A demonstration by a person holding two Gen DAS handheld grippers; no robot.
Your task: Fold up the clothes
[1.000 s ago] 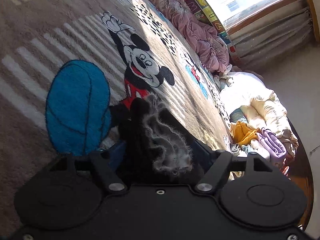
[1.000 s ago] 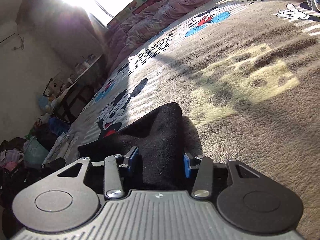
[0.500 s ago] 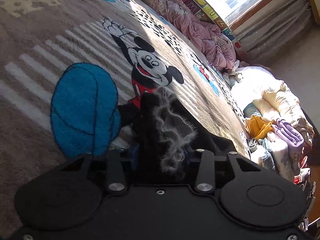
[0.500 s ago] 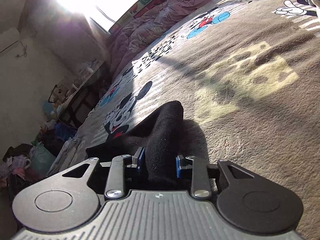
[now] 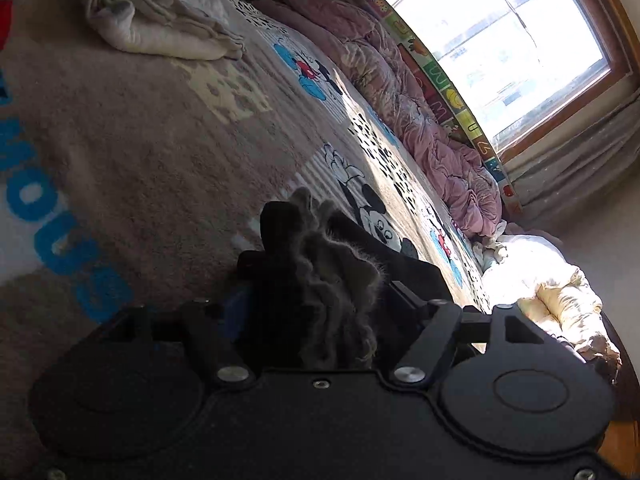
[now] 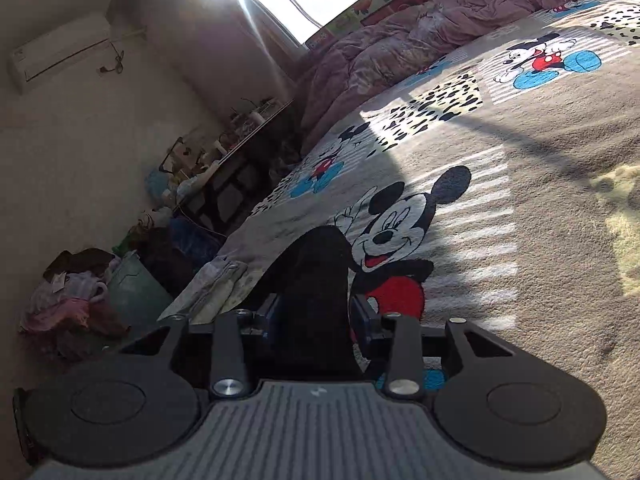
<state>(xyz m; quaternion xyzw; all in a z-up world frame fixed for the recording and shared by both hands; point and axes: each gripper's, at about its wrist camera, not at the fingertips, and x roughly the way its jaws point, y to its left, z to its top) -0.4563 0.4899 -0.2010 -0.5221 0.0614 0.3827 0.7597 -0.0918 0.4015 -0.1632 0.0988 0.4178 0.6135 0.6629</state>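
A black fuzzy garment (image 5: 320, 276) is bunched between the fingers of my left gripper (image 5: 316, 312), which is shut on it above a grey Mickey Mouse blanket (image 5: 160, 160). Its frayed grey edge stands up in front of the camera. My right gripper (image 6: 316, 312) is shut on another part of the same black garment (image 6: 316, 272), held just above the blanket (image 6: 520, 240) over a Mickey print. The fingertips of both grippers are hidden by the cloth.
A rolled cream cloth (image 5: 160, 24) lies at the far left of the bed. A pink quilt (image 5: 420, 120) runs along the window side. A heap of clothes (image 5: 560, 300) lies at the bed's end. A cluttered desk (image 6: 224, 160) and laundry piles (image 6: 80, 292) stand beside the bed.
Both grippers have lifted and swung with the black garment. The left view now points farther up the bed toward the cream cloth. The right view has turned toward the bed's edge and desk.
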